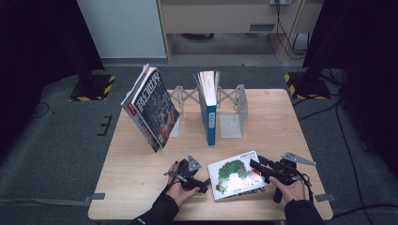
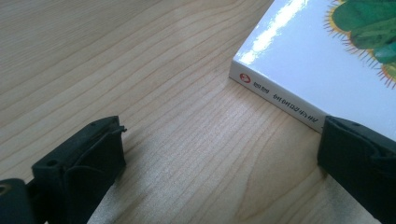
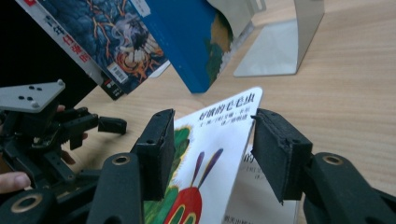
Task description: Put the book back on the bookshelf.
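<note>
The picture book (image 1: pixel 236 175) lies on the worktop (image 1: pixel 141 187) between the two tools, its spine just beside the left hand-held gripper (image 1: pixel 202 183) and its far edge at the right hand-held gripper (image 1: pixel 257 165). The step in hand looks like opening or lifting its front cover; the right hand-held gripper (image 3: pixel 212 140) stands half open with the raised cover between its jaws, and whether the pads already press it cannot be told; it would do well to pinch the cover alone, near the corner, and lift slowly. The left hand-held gripper (image 2: pixel 219 149) is wide and holds nothing; it could steady the spine (image 2: pixel 285 100). The right gripper view shows the lifted cover (image 3: pixel 219 135); the high view shows the book as flat, with the leaning magazines (image 1: pixel 152 108) and the blue book (image 1: pixel 210 105) well beyond both tools.
</note>
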`<state>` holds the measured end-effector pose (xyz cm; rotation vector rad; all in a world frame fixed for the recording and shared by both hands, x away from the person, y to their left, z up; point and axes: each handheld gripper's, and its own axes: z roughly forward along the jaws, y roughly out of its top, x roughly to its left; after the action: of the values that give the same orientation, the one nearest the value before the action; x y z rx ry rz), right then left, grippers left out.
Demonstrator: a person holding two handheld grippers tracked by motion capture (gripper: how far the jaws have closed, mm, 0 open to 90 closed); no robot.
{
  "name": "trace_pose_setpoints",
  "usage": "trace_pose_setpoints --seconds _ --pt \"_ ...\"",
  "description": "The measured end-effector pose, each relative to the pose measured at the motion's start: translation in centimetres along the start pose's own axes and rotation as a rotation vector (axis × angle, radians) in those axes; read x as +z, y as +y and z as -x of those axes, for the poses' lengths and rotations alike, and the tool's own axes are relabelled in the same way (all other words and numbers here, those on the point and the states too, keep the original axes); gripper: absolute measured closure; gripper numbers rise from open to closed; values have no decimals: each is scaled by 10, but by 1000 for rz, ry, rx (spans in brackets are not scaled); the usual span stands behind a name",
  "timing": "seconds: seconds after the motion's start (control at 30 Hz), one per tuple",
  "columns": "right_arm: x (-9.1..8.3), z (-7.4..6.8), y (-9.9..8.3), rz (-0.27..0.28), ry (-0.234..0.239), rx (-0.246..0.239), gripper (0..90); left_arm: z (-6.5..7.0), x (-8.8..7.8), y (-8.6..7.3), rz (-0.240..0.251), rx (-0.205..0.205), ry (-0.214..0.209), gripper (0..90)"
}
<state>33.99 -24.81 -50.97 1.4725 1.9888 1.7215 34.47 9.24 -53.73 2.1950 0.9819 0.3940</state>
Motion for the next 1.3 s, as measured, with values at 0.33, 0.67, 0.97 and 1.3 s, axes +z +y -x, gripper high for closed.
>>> trace_pose_setpoints --seconds 0.33,0.67,0.97,1.3 --pt "9 -3 -5 -103 44 -22 555 -1 0 0 -1 2 -7 0" --pt "11 2 -6 -145 51 -3 588 -4 -2 -1 9 20 -29 32" --pt "12 1 -5 -150 99 20 672 -9 -9 4 52 -82 -151 187" --pt "9 -2 0 -117 125 38 759 -2 -14 8 124 -105 -250 189"
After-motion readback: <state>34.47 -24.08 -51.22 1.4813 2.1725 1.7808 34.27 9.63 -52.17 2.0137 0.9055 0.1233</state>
